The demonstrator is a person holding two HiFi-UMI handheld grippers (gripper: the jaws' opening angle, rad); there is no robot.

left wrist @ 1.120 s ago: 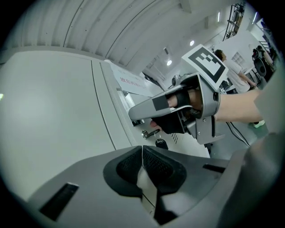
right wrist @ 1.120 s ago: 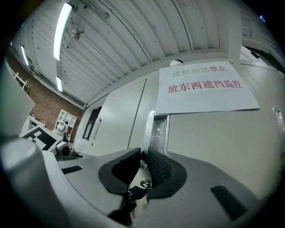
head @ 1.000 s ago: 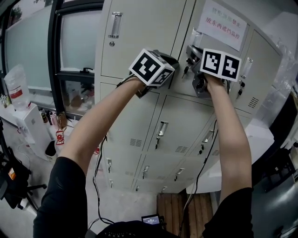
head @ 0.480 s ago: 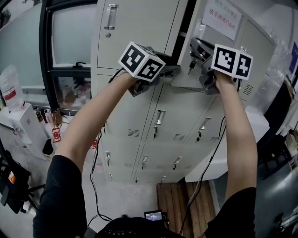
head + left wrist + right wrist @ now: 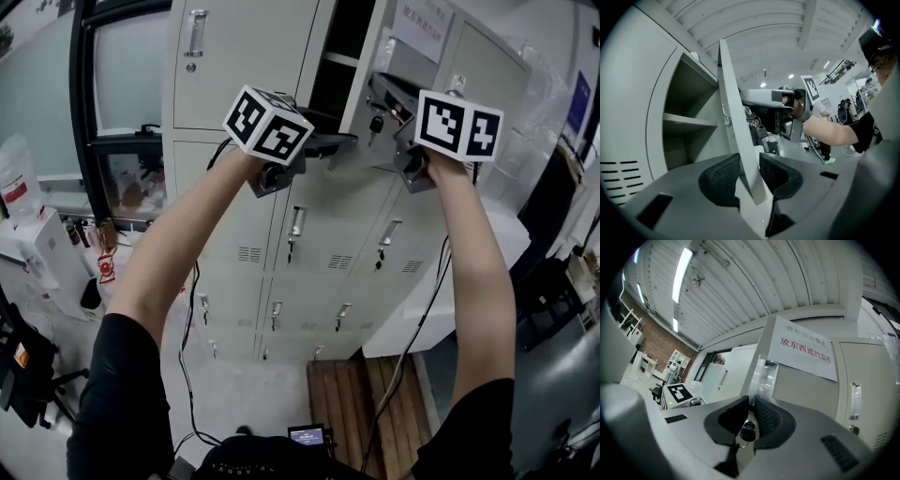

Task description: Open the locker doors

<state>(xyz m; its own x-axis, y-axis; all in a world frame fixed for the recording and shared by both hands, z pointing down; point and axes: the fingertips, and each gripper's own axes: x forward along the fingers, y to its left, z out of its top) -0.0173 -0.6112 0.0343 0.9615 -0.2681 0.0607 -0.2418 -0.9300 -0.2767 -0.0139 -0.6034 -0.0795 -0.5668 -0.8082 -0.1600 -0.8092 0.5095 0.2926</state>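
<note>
The grey upper locker door point(image 5: 427, 70) with a paper notice point(image 5: 420, 28) stands swung out, and a dark compartment point(image 5: 342, 47) shows behind it. My right gripper point(image 5: 380, 94) is shut on that door's handle, with the key point(image 5: 372, 123) hanging just below. In the right gripper view the jaws point(image 5: 751, 411) pinch the handle above the lock point(image 5: 747, 430). My left gripper point(image 5: 342, 142) has just been opening. The door's free edge point(image 5: 738, 140) runs between its open jaws point(image 5: 750, 173), and the pads do not press it. A shelf point(image 5: 689, 123) shows inside.
Closed locker doors point(image 5: 309, 234) fill the rows below and the column at left point(image 5: 234, 56). A window point(image 5: 122, 84) and a white appliance point(image 5: 47, 253) stand at left. A wooden pallet point(image 5: 366, 394) lies on the floor. Cables point(image 5: 192, 319) hang down.
The upper door has swung out from nearly closed to well open, showing the dark compartment. Both grippers have moved outward from the lockers with it.
</note>
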